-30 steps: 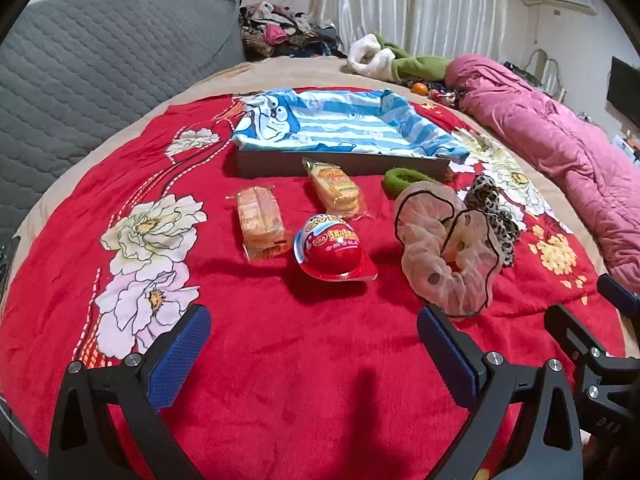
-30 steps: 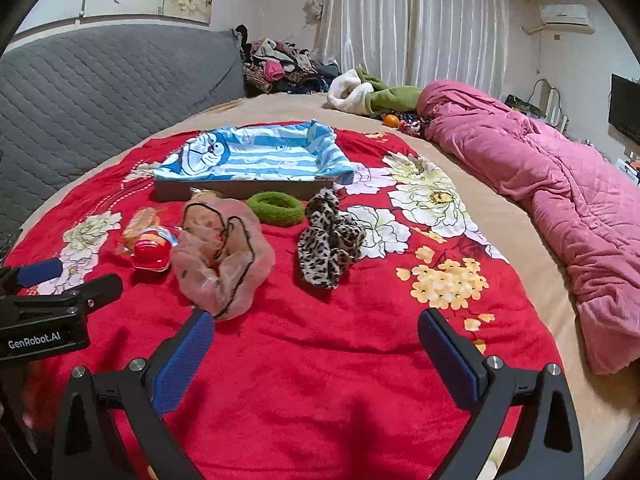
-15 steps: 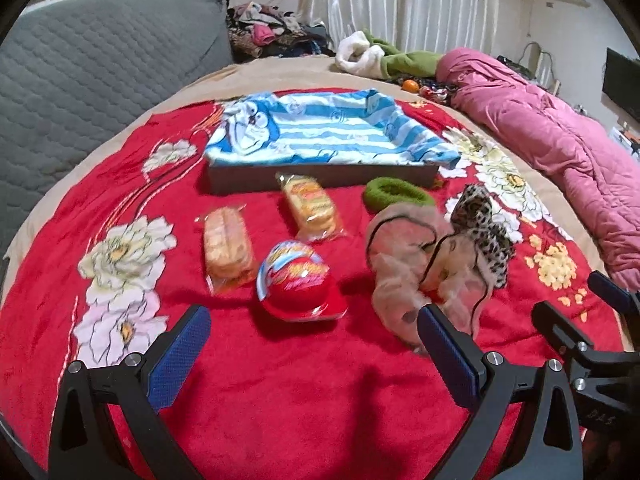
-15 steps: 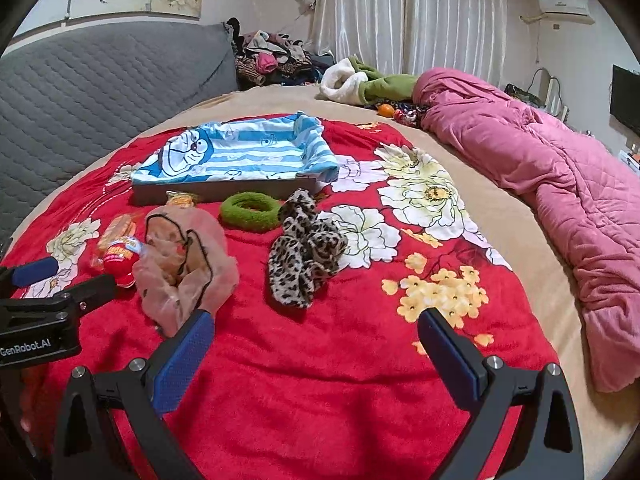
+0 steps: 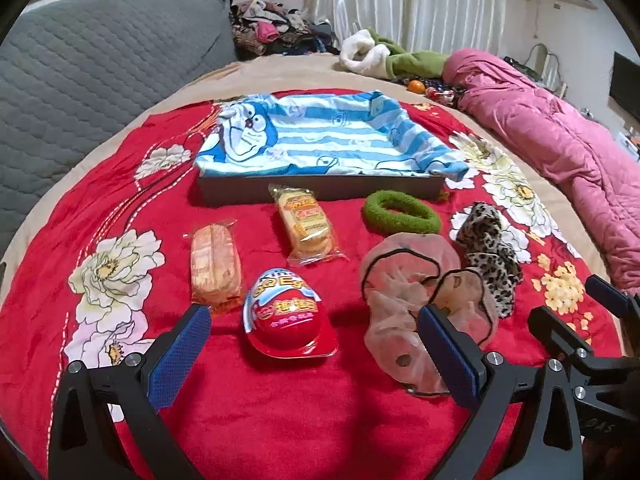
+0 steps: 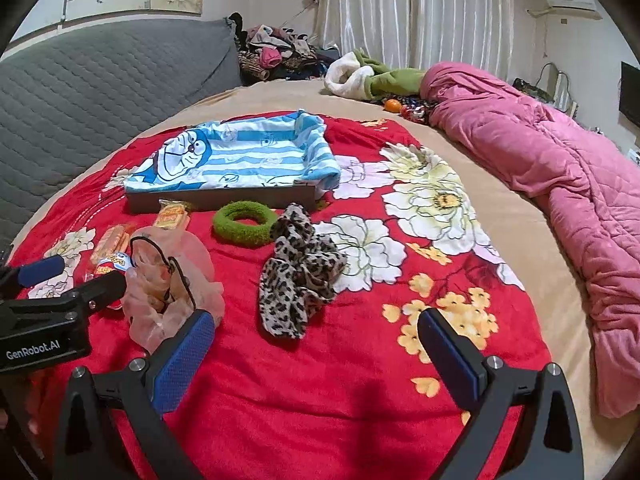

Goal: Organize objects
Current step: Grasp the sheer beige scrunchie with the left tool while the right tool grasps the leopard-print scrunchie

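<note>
Red plush blanket (image 5: 248,420) with big flower prints covers the bed in the left wrist view, and everything to be sorted lies loose on it. At upper centre sits a dark tray (image 5: 320,190) lined with a blue-striped Doraemon cloth (image 5: 320,136), probably the place the items are meant to go. Below it lie two wrapped snack cakes, one (image 5: 306,222) just under the tray and one (image 5: 216,266) left of centre. A red egg-shaped sweet (image 5: 286,316), whose top reads like "Kinder", sits at lower centre, right between the jaws of the left gripper (image 5: 314,354), which stand wide open and hold nothing; it looks like the first pick. To the right are a sheer beige scrunchie (image 5: 404,292), a green scrunchie (image 5: 402,212) and a leopard-print scrunchie (image 5: 490,252).

From the right wrist view, the right gripper (image 6: 316,354) is likewise spread wide and empty, hovering low in the frame with the leopard-print scrunchie (image 6: 298,276) just above the gap, likely its target. The left gripper's body at the left edge carries the lettering "GenRobot.AI". The tray (image 6: 224,200) is at upper left.
</note>
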`<action>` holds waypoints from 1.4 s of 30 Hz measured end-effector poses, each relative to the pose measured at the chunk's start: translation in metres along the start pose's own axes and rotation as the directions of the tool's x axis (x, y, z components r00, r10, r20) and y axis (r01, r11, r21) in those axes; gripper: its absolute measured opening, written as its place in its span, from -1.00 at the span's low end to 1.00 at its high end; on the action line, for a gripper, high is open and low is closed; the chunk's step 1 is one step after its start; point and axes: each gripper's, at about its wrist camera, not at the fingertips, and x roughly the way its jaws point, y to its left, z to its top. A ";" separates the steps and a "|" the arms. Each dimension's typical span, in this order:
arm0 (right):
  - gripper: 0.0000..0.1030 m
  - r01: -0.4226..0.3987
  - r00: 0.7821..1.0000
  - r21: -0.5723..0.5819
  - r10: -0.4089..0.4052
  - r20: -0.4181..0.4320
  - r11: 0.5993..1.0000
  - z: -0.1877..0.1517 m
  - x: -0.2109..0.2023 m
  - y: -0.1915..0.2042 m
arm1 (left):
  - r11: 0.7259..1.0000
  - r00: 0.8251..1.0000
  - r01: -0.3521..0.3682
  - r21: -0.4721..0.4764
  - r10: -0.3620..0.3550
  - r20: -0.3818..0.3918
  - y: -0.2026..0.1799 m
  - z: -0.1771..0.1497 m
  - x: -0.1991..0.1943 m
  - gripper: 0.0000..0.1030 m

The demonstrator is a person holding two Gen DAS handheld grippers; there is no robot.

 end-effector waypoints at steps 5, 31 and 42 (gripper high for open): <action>0.99 -0.005 1.000 -0.012 0.005 -0.004 1.000 0.004 0.008 0.006 | 1.000 1.000 -0.001 -0.007 0.001 -0.020 0.004 0.003 0.008 0.99; 0.99 -0.023 0.998 0.016 0.024 -0.064 1.000 0.022 0.049 -0.007 | 0.999 0.999 0.027 0.017 -0.027 -0.017 -0.014 0.028 0.031 0.99; 0.89 -0.051 0.992 -0.010 0.049 -0.113 0.999 0.022 0.065 -0.014 | 0.997 0.997 0.070 0.041 -0.069 -0.024 -0.021 0.030 0.041 0.96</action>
